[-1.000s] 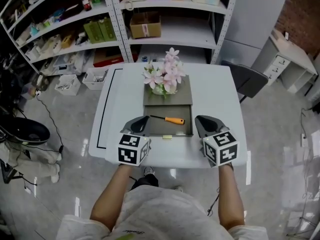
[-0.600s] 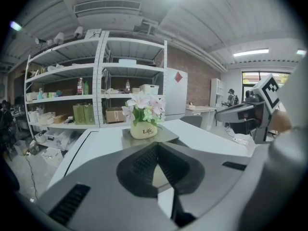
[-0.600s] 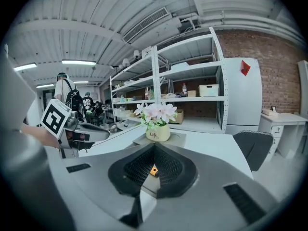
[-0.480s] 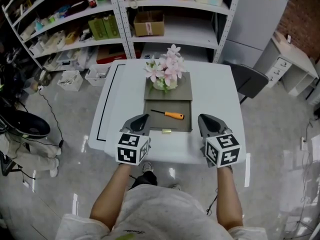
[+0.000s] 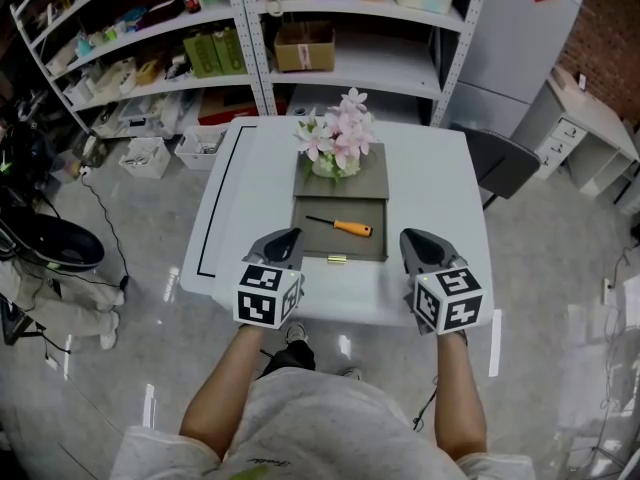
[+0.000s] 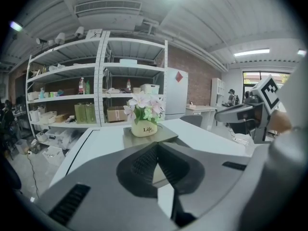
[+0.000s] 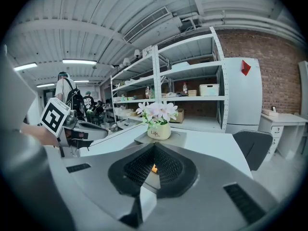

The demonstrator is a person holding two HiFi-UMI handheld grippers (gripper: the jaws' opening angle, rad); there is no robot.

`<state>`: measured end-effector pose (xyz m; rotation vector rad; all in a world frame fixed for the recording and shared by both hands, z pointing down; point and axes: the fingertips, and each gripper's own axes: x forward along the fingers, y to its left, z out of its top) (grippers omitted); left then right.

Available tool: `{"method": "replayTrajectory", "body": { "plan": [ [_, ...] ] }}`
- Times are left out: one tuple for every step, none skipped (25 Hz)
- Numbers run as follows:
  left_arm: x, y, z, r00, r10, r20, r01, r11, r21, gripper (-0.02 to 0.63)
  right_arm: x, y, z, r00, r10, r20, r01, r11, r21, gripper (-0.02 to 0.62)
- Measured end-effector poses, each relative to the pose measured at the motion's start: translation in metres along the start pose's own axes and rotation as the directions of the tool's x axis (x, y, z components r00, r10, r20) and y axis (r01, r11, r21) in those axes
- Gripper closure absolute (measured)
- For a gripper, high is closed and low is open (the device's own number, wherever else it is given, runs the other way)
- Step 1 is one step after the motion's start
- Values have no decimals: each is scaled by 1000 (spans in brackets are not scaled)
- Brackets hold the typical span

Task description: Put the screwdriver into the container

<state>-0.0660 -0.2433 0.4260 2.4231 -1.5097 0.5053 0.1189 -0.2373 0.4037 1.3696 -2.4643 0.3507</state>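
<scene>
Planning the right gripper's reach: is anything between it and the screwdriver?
Nothing visible. The screwdriver lies bare on the grey tray, ahead and left of the right gripper; the potted flowers stand beyond it.

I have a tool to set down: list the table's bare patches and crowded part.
Bare: the white table right of the grey container, and the strip between it and the black line at left. Crowded: the middle, with flower pot and screwdriver.

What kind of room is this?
Probably a workshop or lab storeroom: tall white metal shelves hold brown cardboard boxes, a wall is red brick, and an orange-handled screwdriver lies in a grey tray.
</scene>
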Motion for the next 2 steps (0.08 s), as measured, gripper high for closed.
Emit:
{"method": "replayTrajectory", "body": {
  "plan": [
    [-1, 0, 0, 1000, 0, -1, 0, 1000, 0, 603, -1, 0, -1, 1000, 0, -2, 0, 1000, 0, 591],
    [-1, -1, -1, 1000, 1, -2, -1, 1000, 1, 603, -1, 0, -1, 1000, 1, -4, -1, 1000, -1, 591]
  ]
}}
